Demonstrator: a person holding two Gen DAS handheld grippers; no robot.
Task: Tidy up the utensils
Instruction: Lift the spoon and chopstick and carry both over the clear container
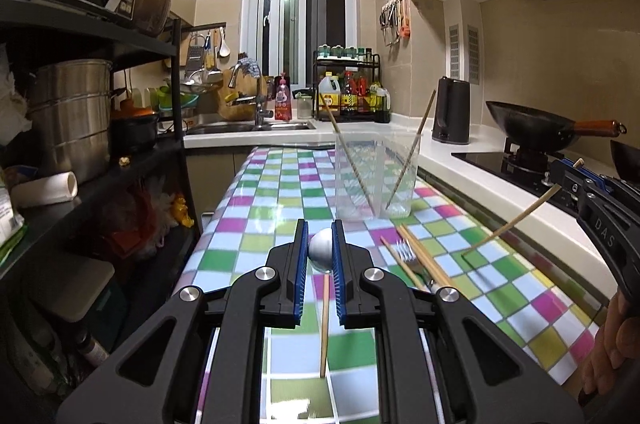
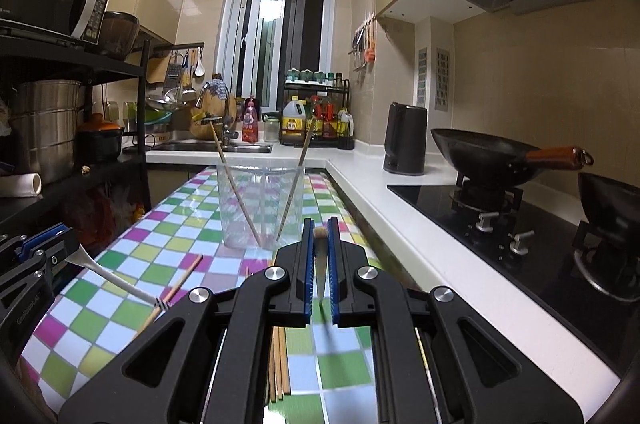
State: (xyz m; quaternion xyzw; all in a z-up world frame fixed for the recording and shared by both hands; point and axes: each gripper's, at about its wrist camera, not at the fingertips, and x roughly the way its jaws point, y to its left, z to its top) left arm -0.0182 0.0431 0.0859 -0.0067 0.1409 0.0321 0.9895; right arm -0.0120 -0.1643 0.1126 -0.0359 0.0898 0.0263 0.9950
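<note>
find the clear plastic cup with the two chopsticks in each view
Left wrist view: clear cup stands right of centre on the checked cloth, beyond the left gripper.
Right wrist view: cup stands left of centre, just beyond the right gripper.
Shared landmark: black kettle on the white counter.

The handle of the spoon is hidden between the pads of the left gripper. The loose chopsticks near the table's front edge are partly covered by the right gripper, and the chopstick it grips is blurred below.

Spoon held aloft, chopstick tilted
</note>
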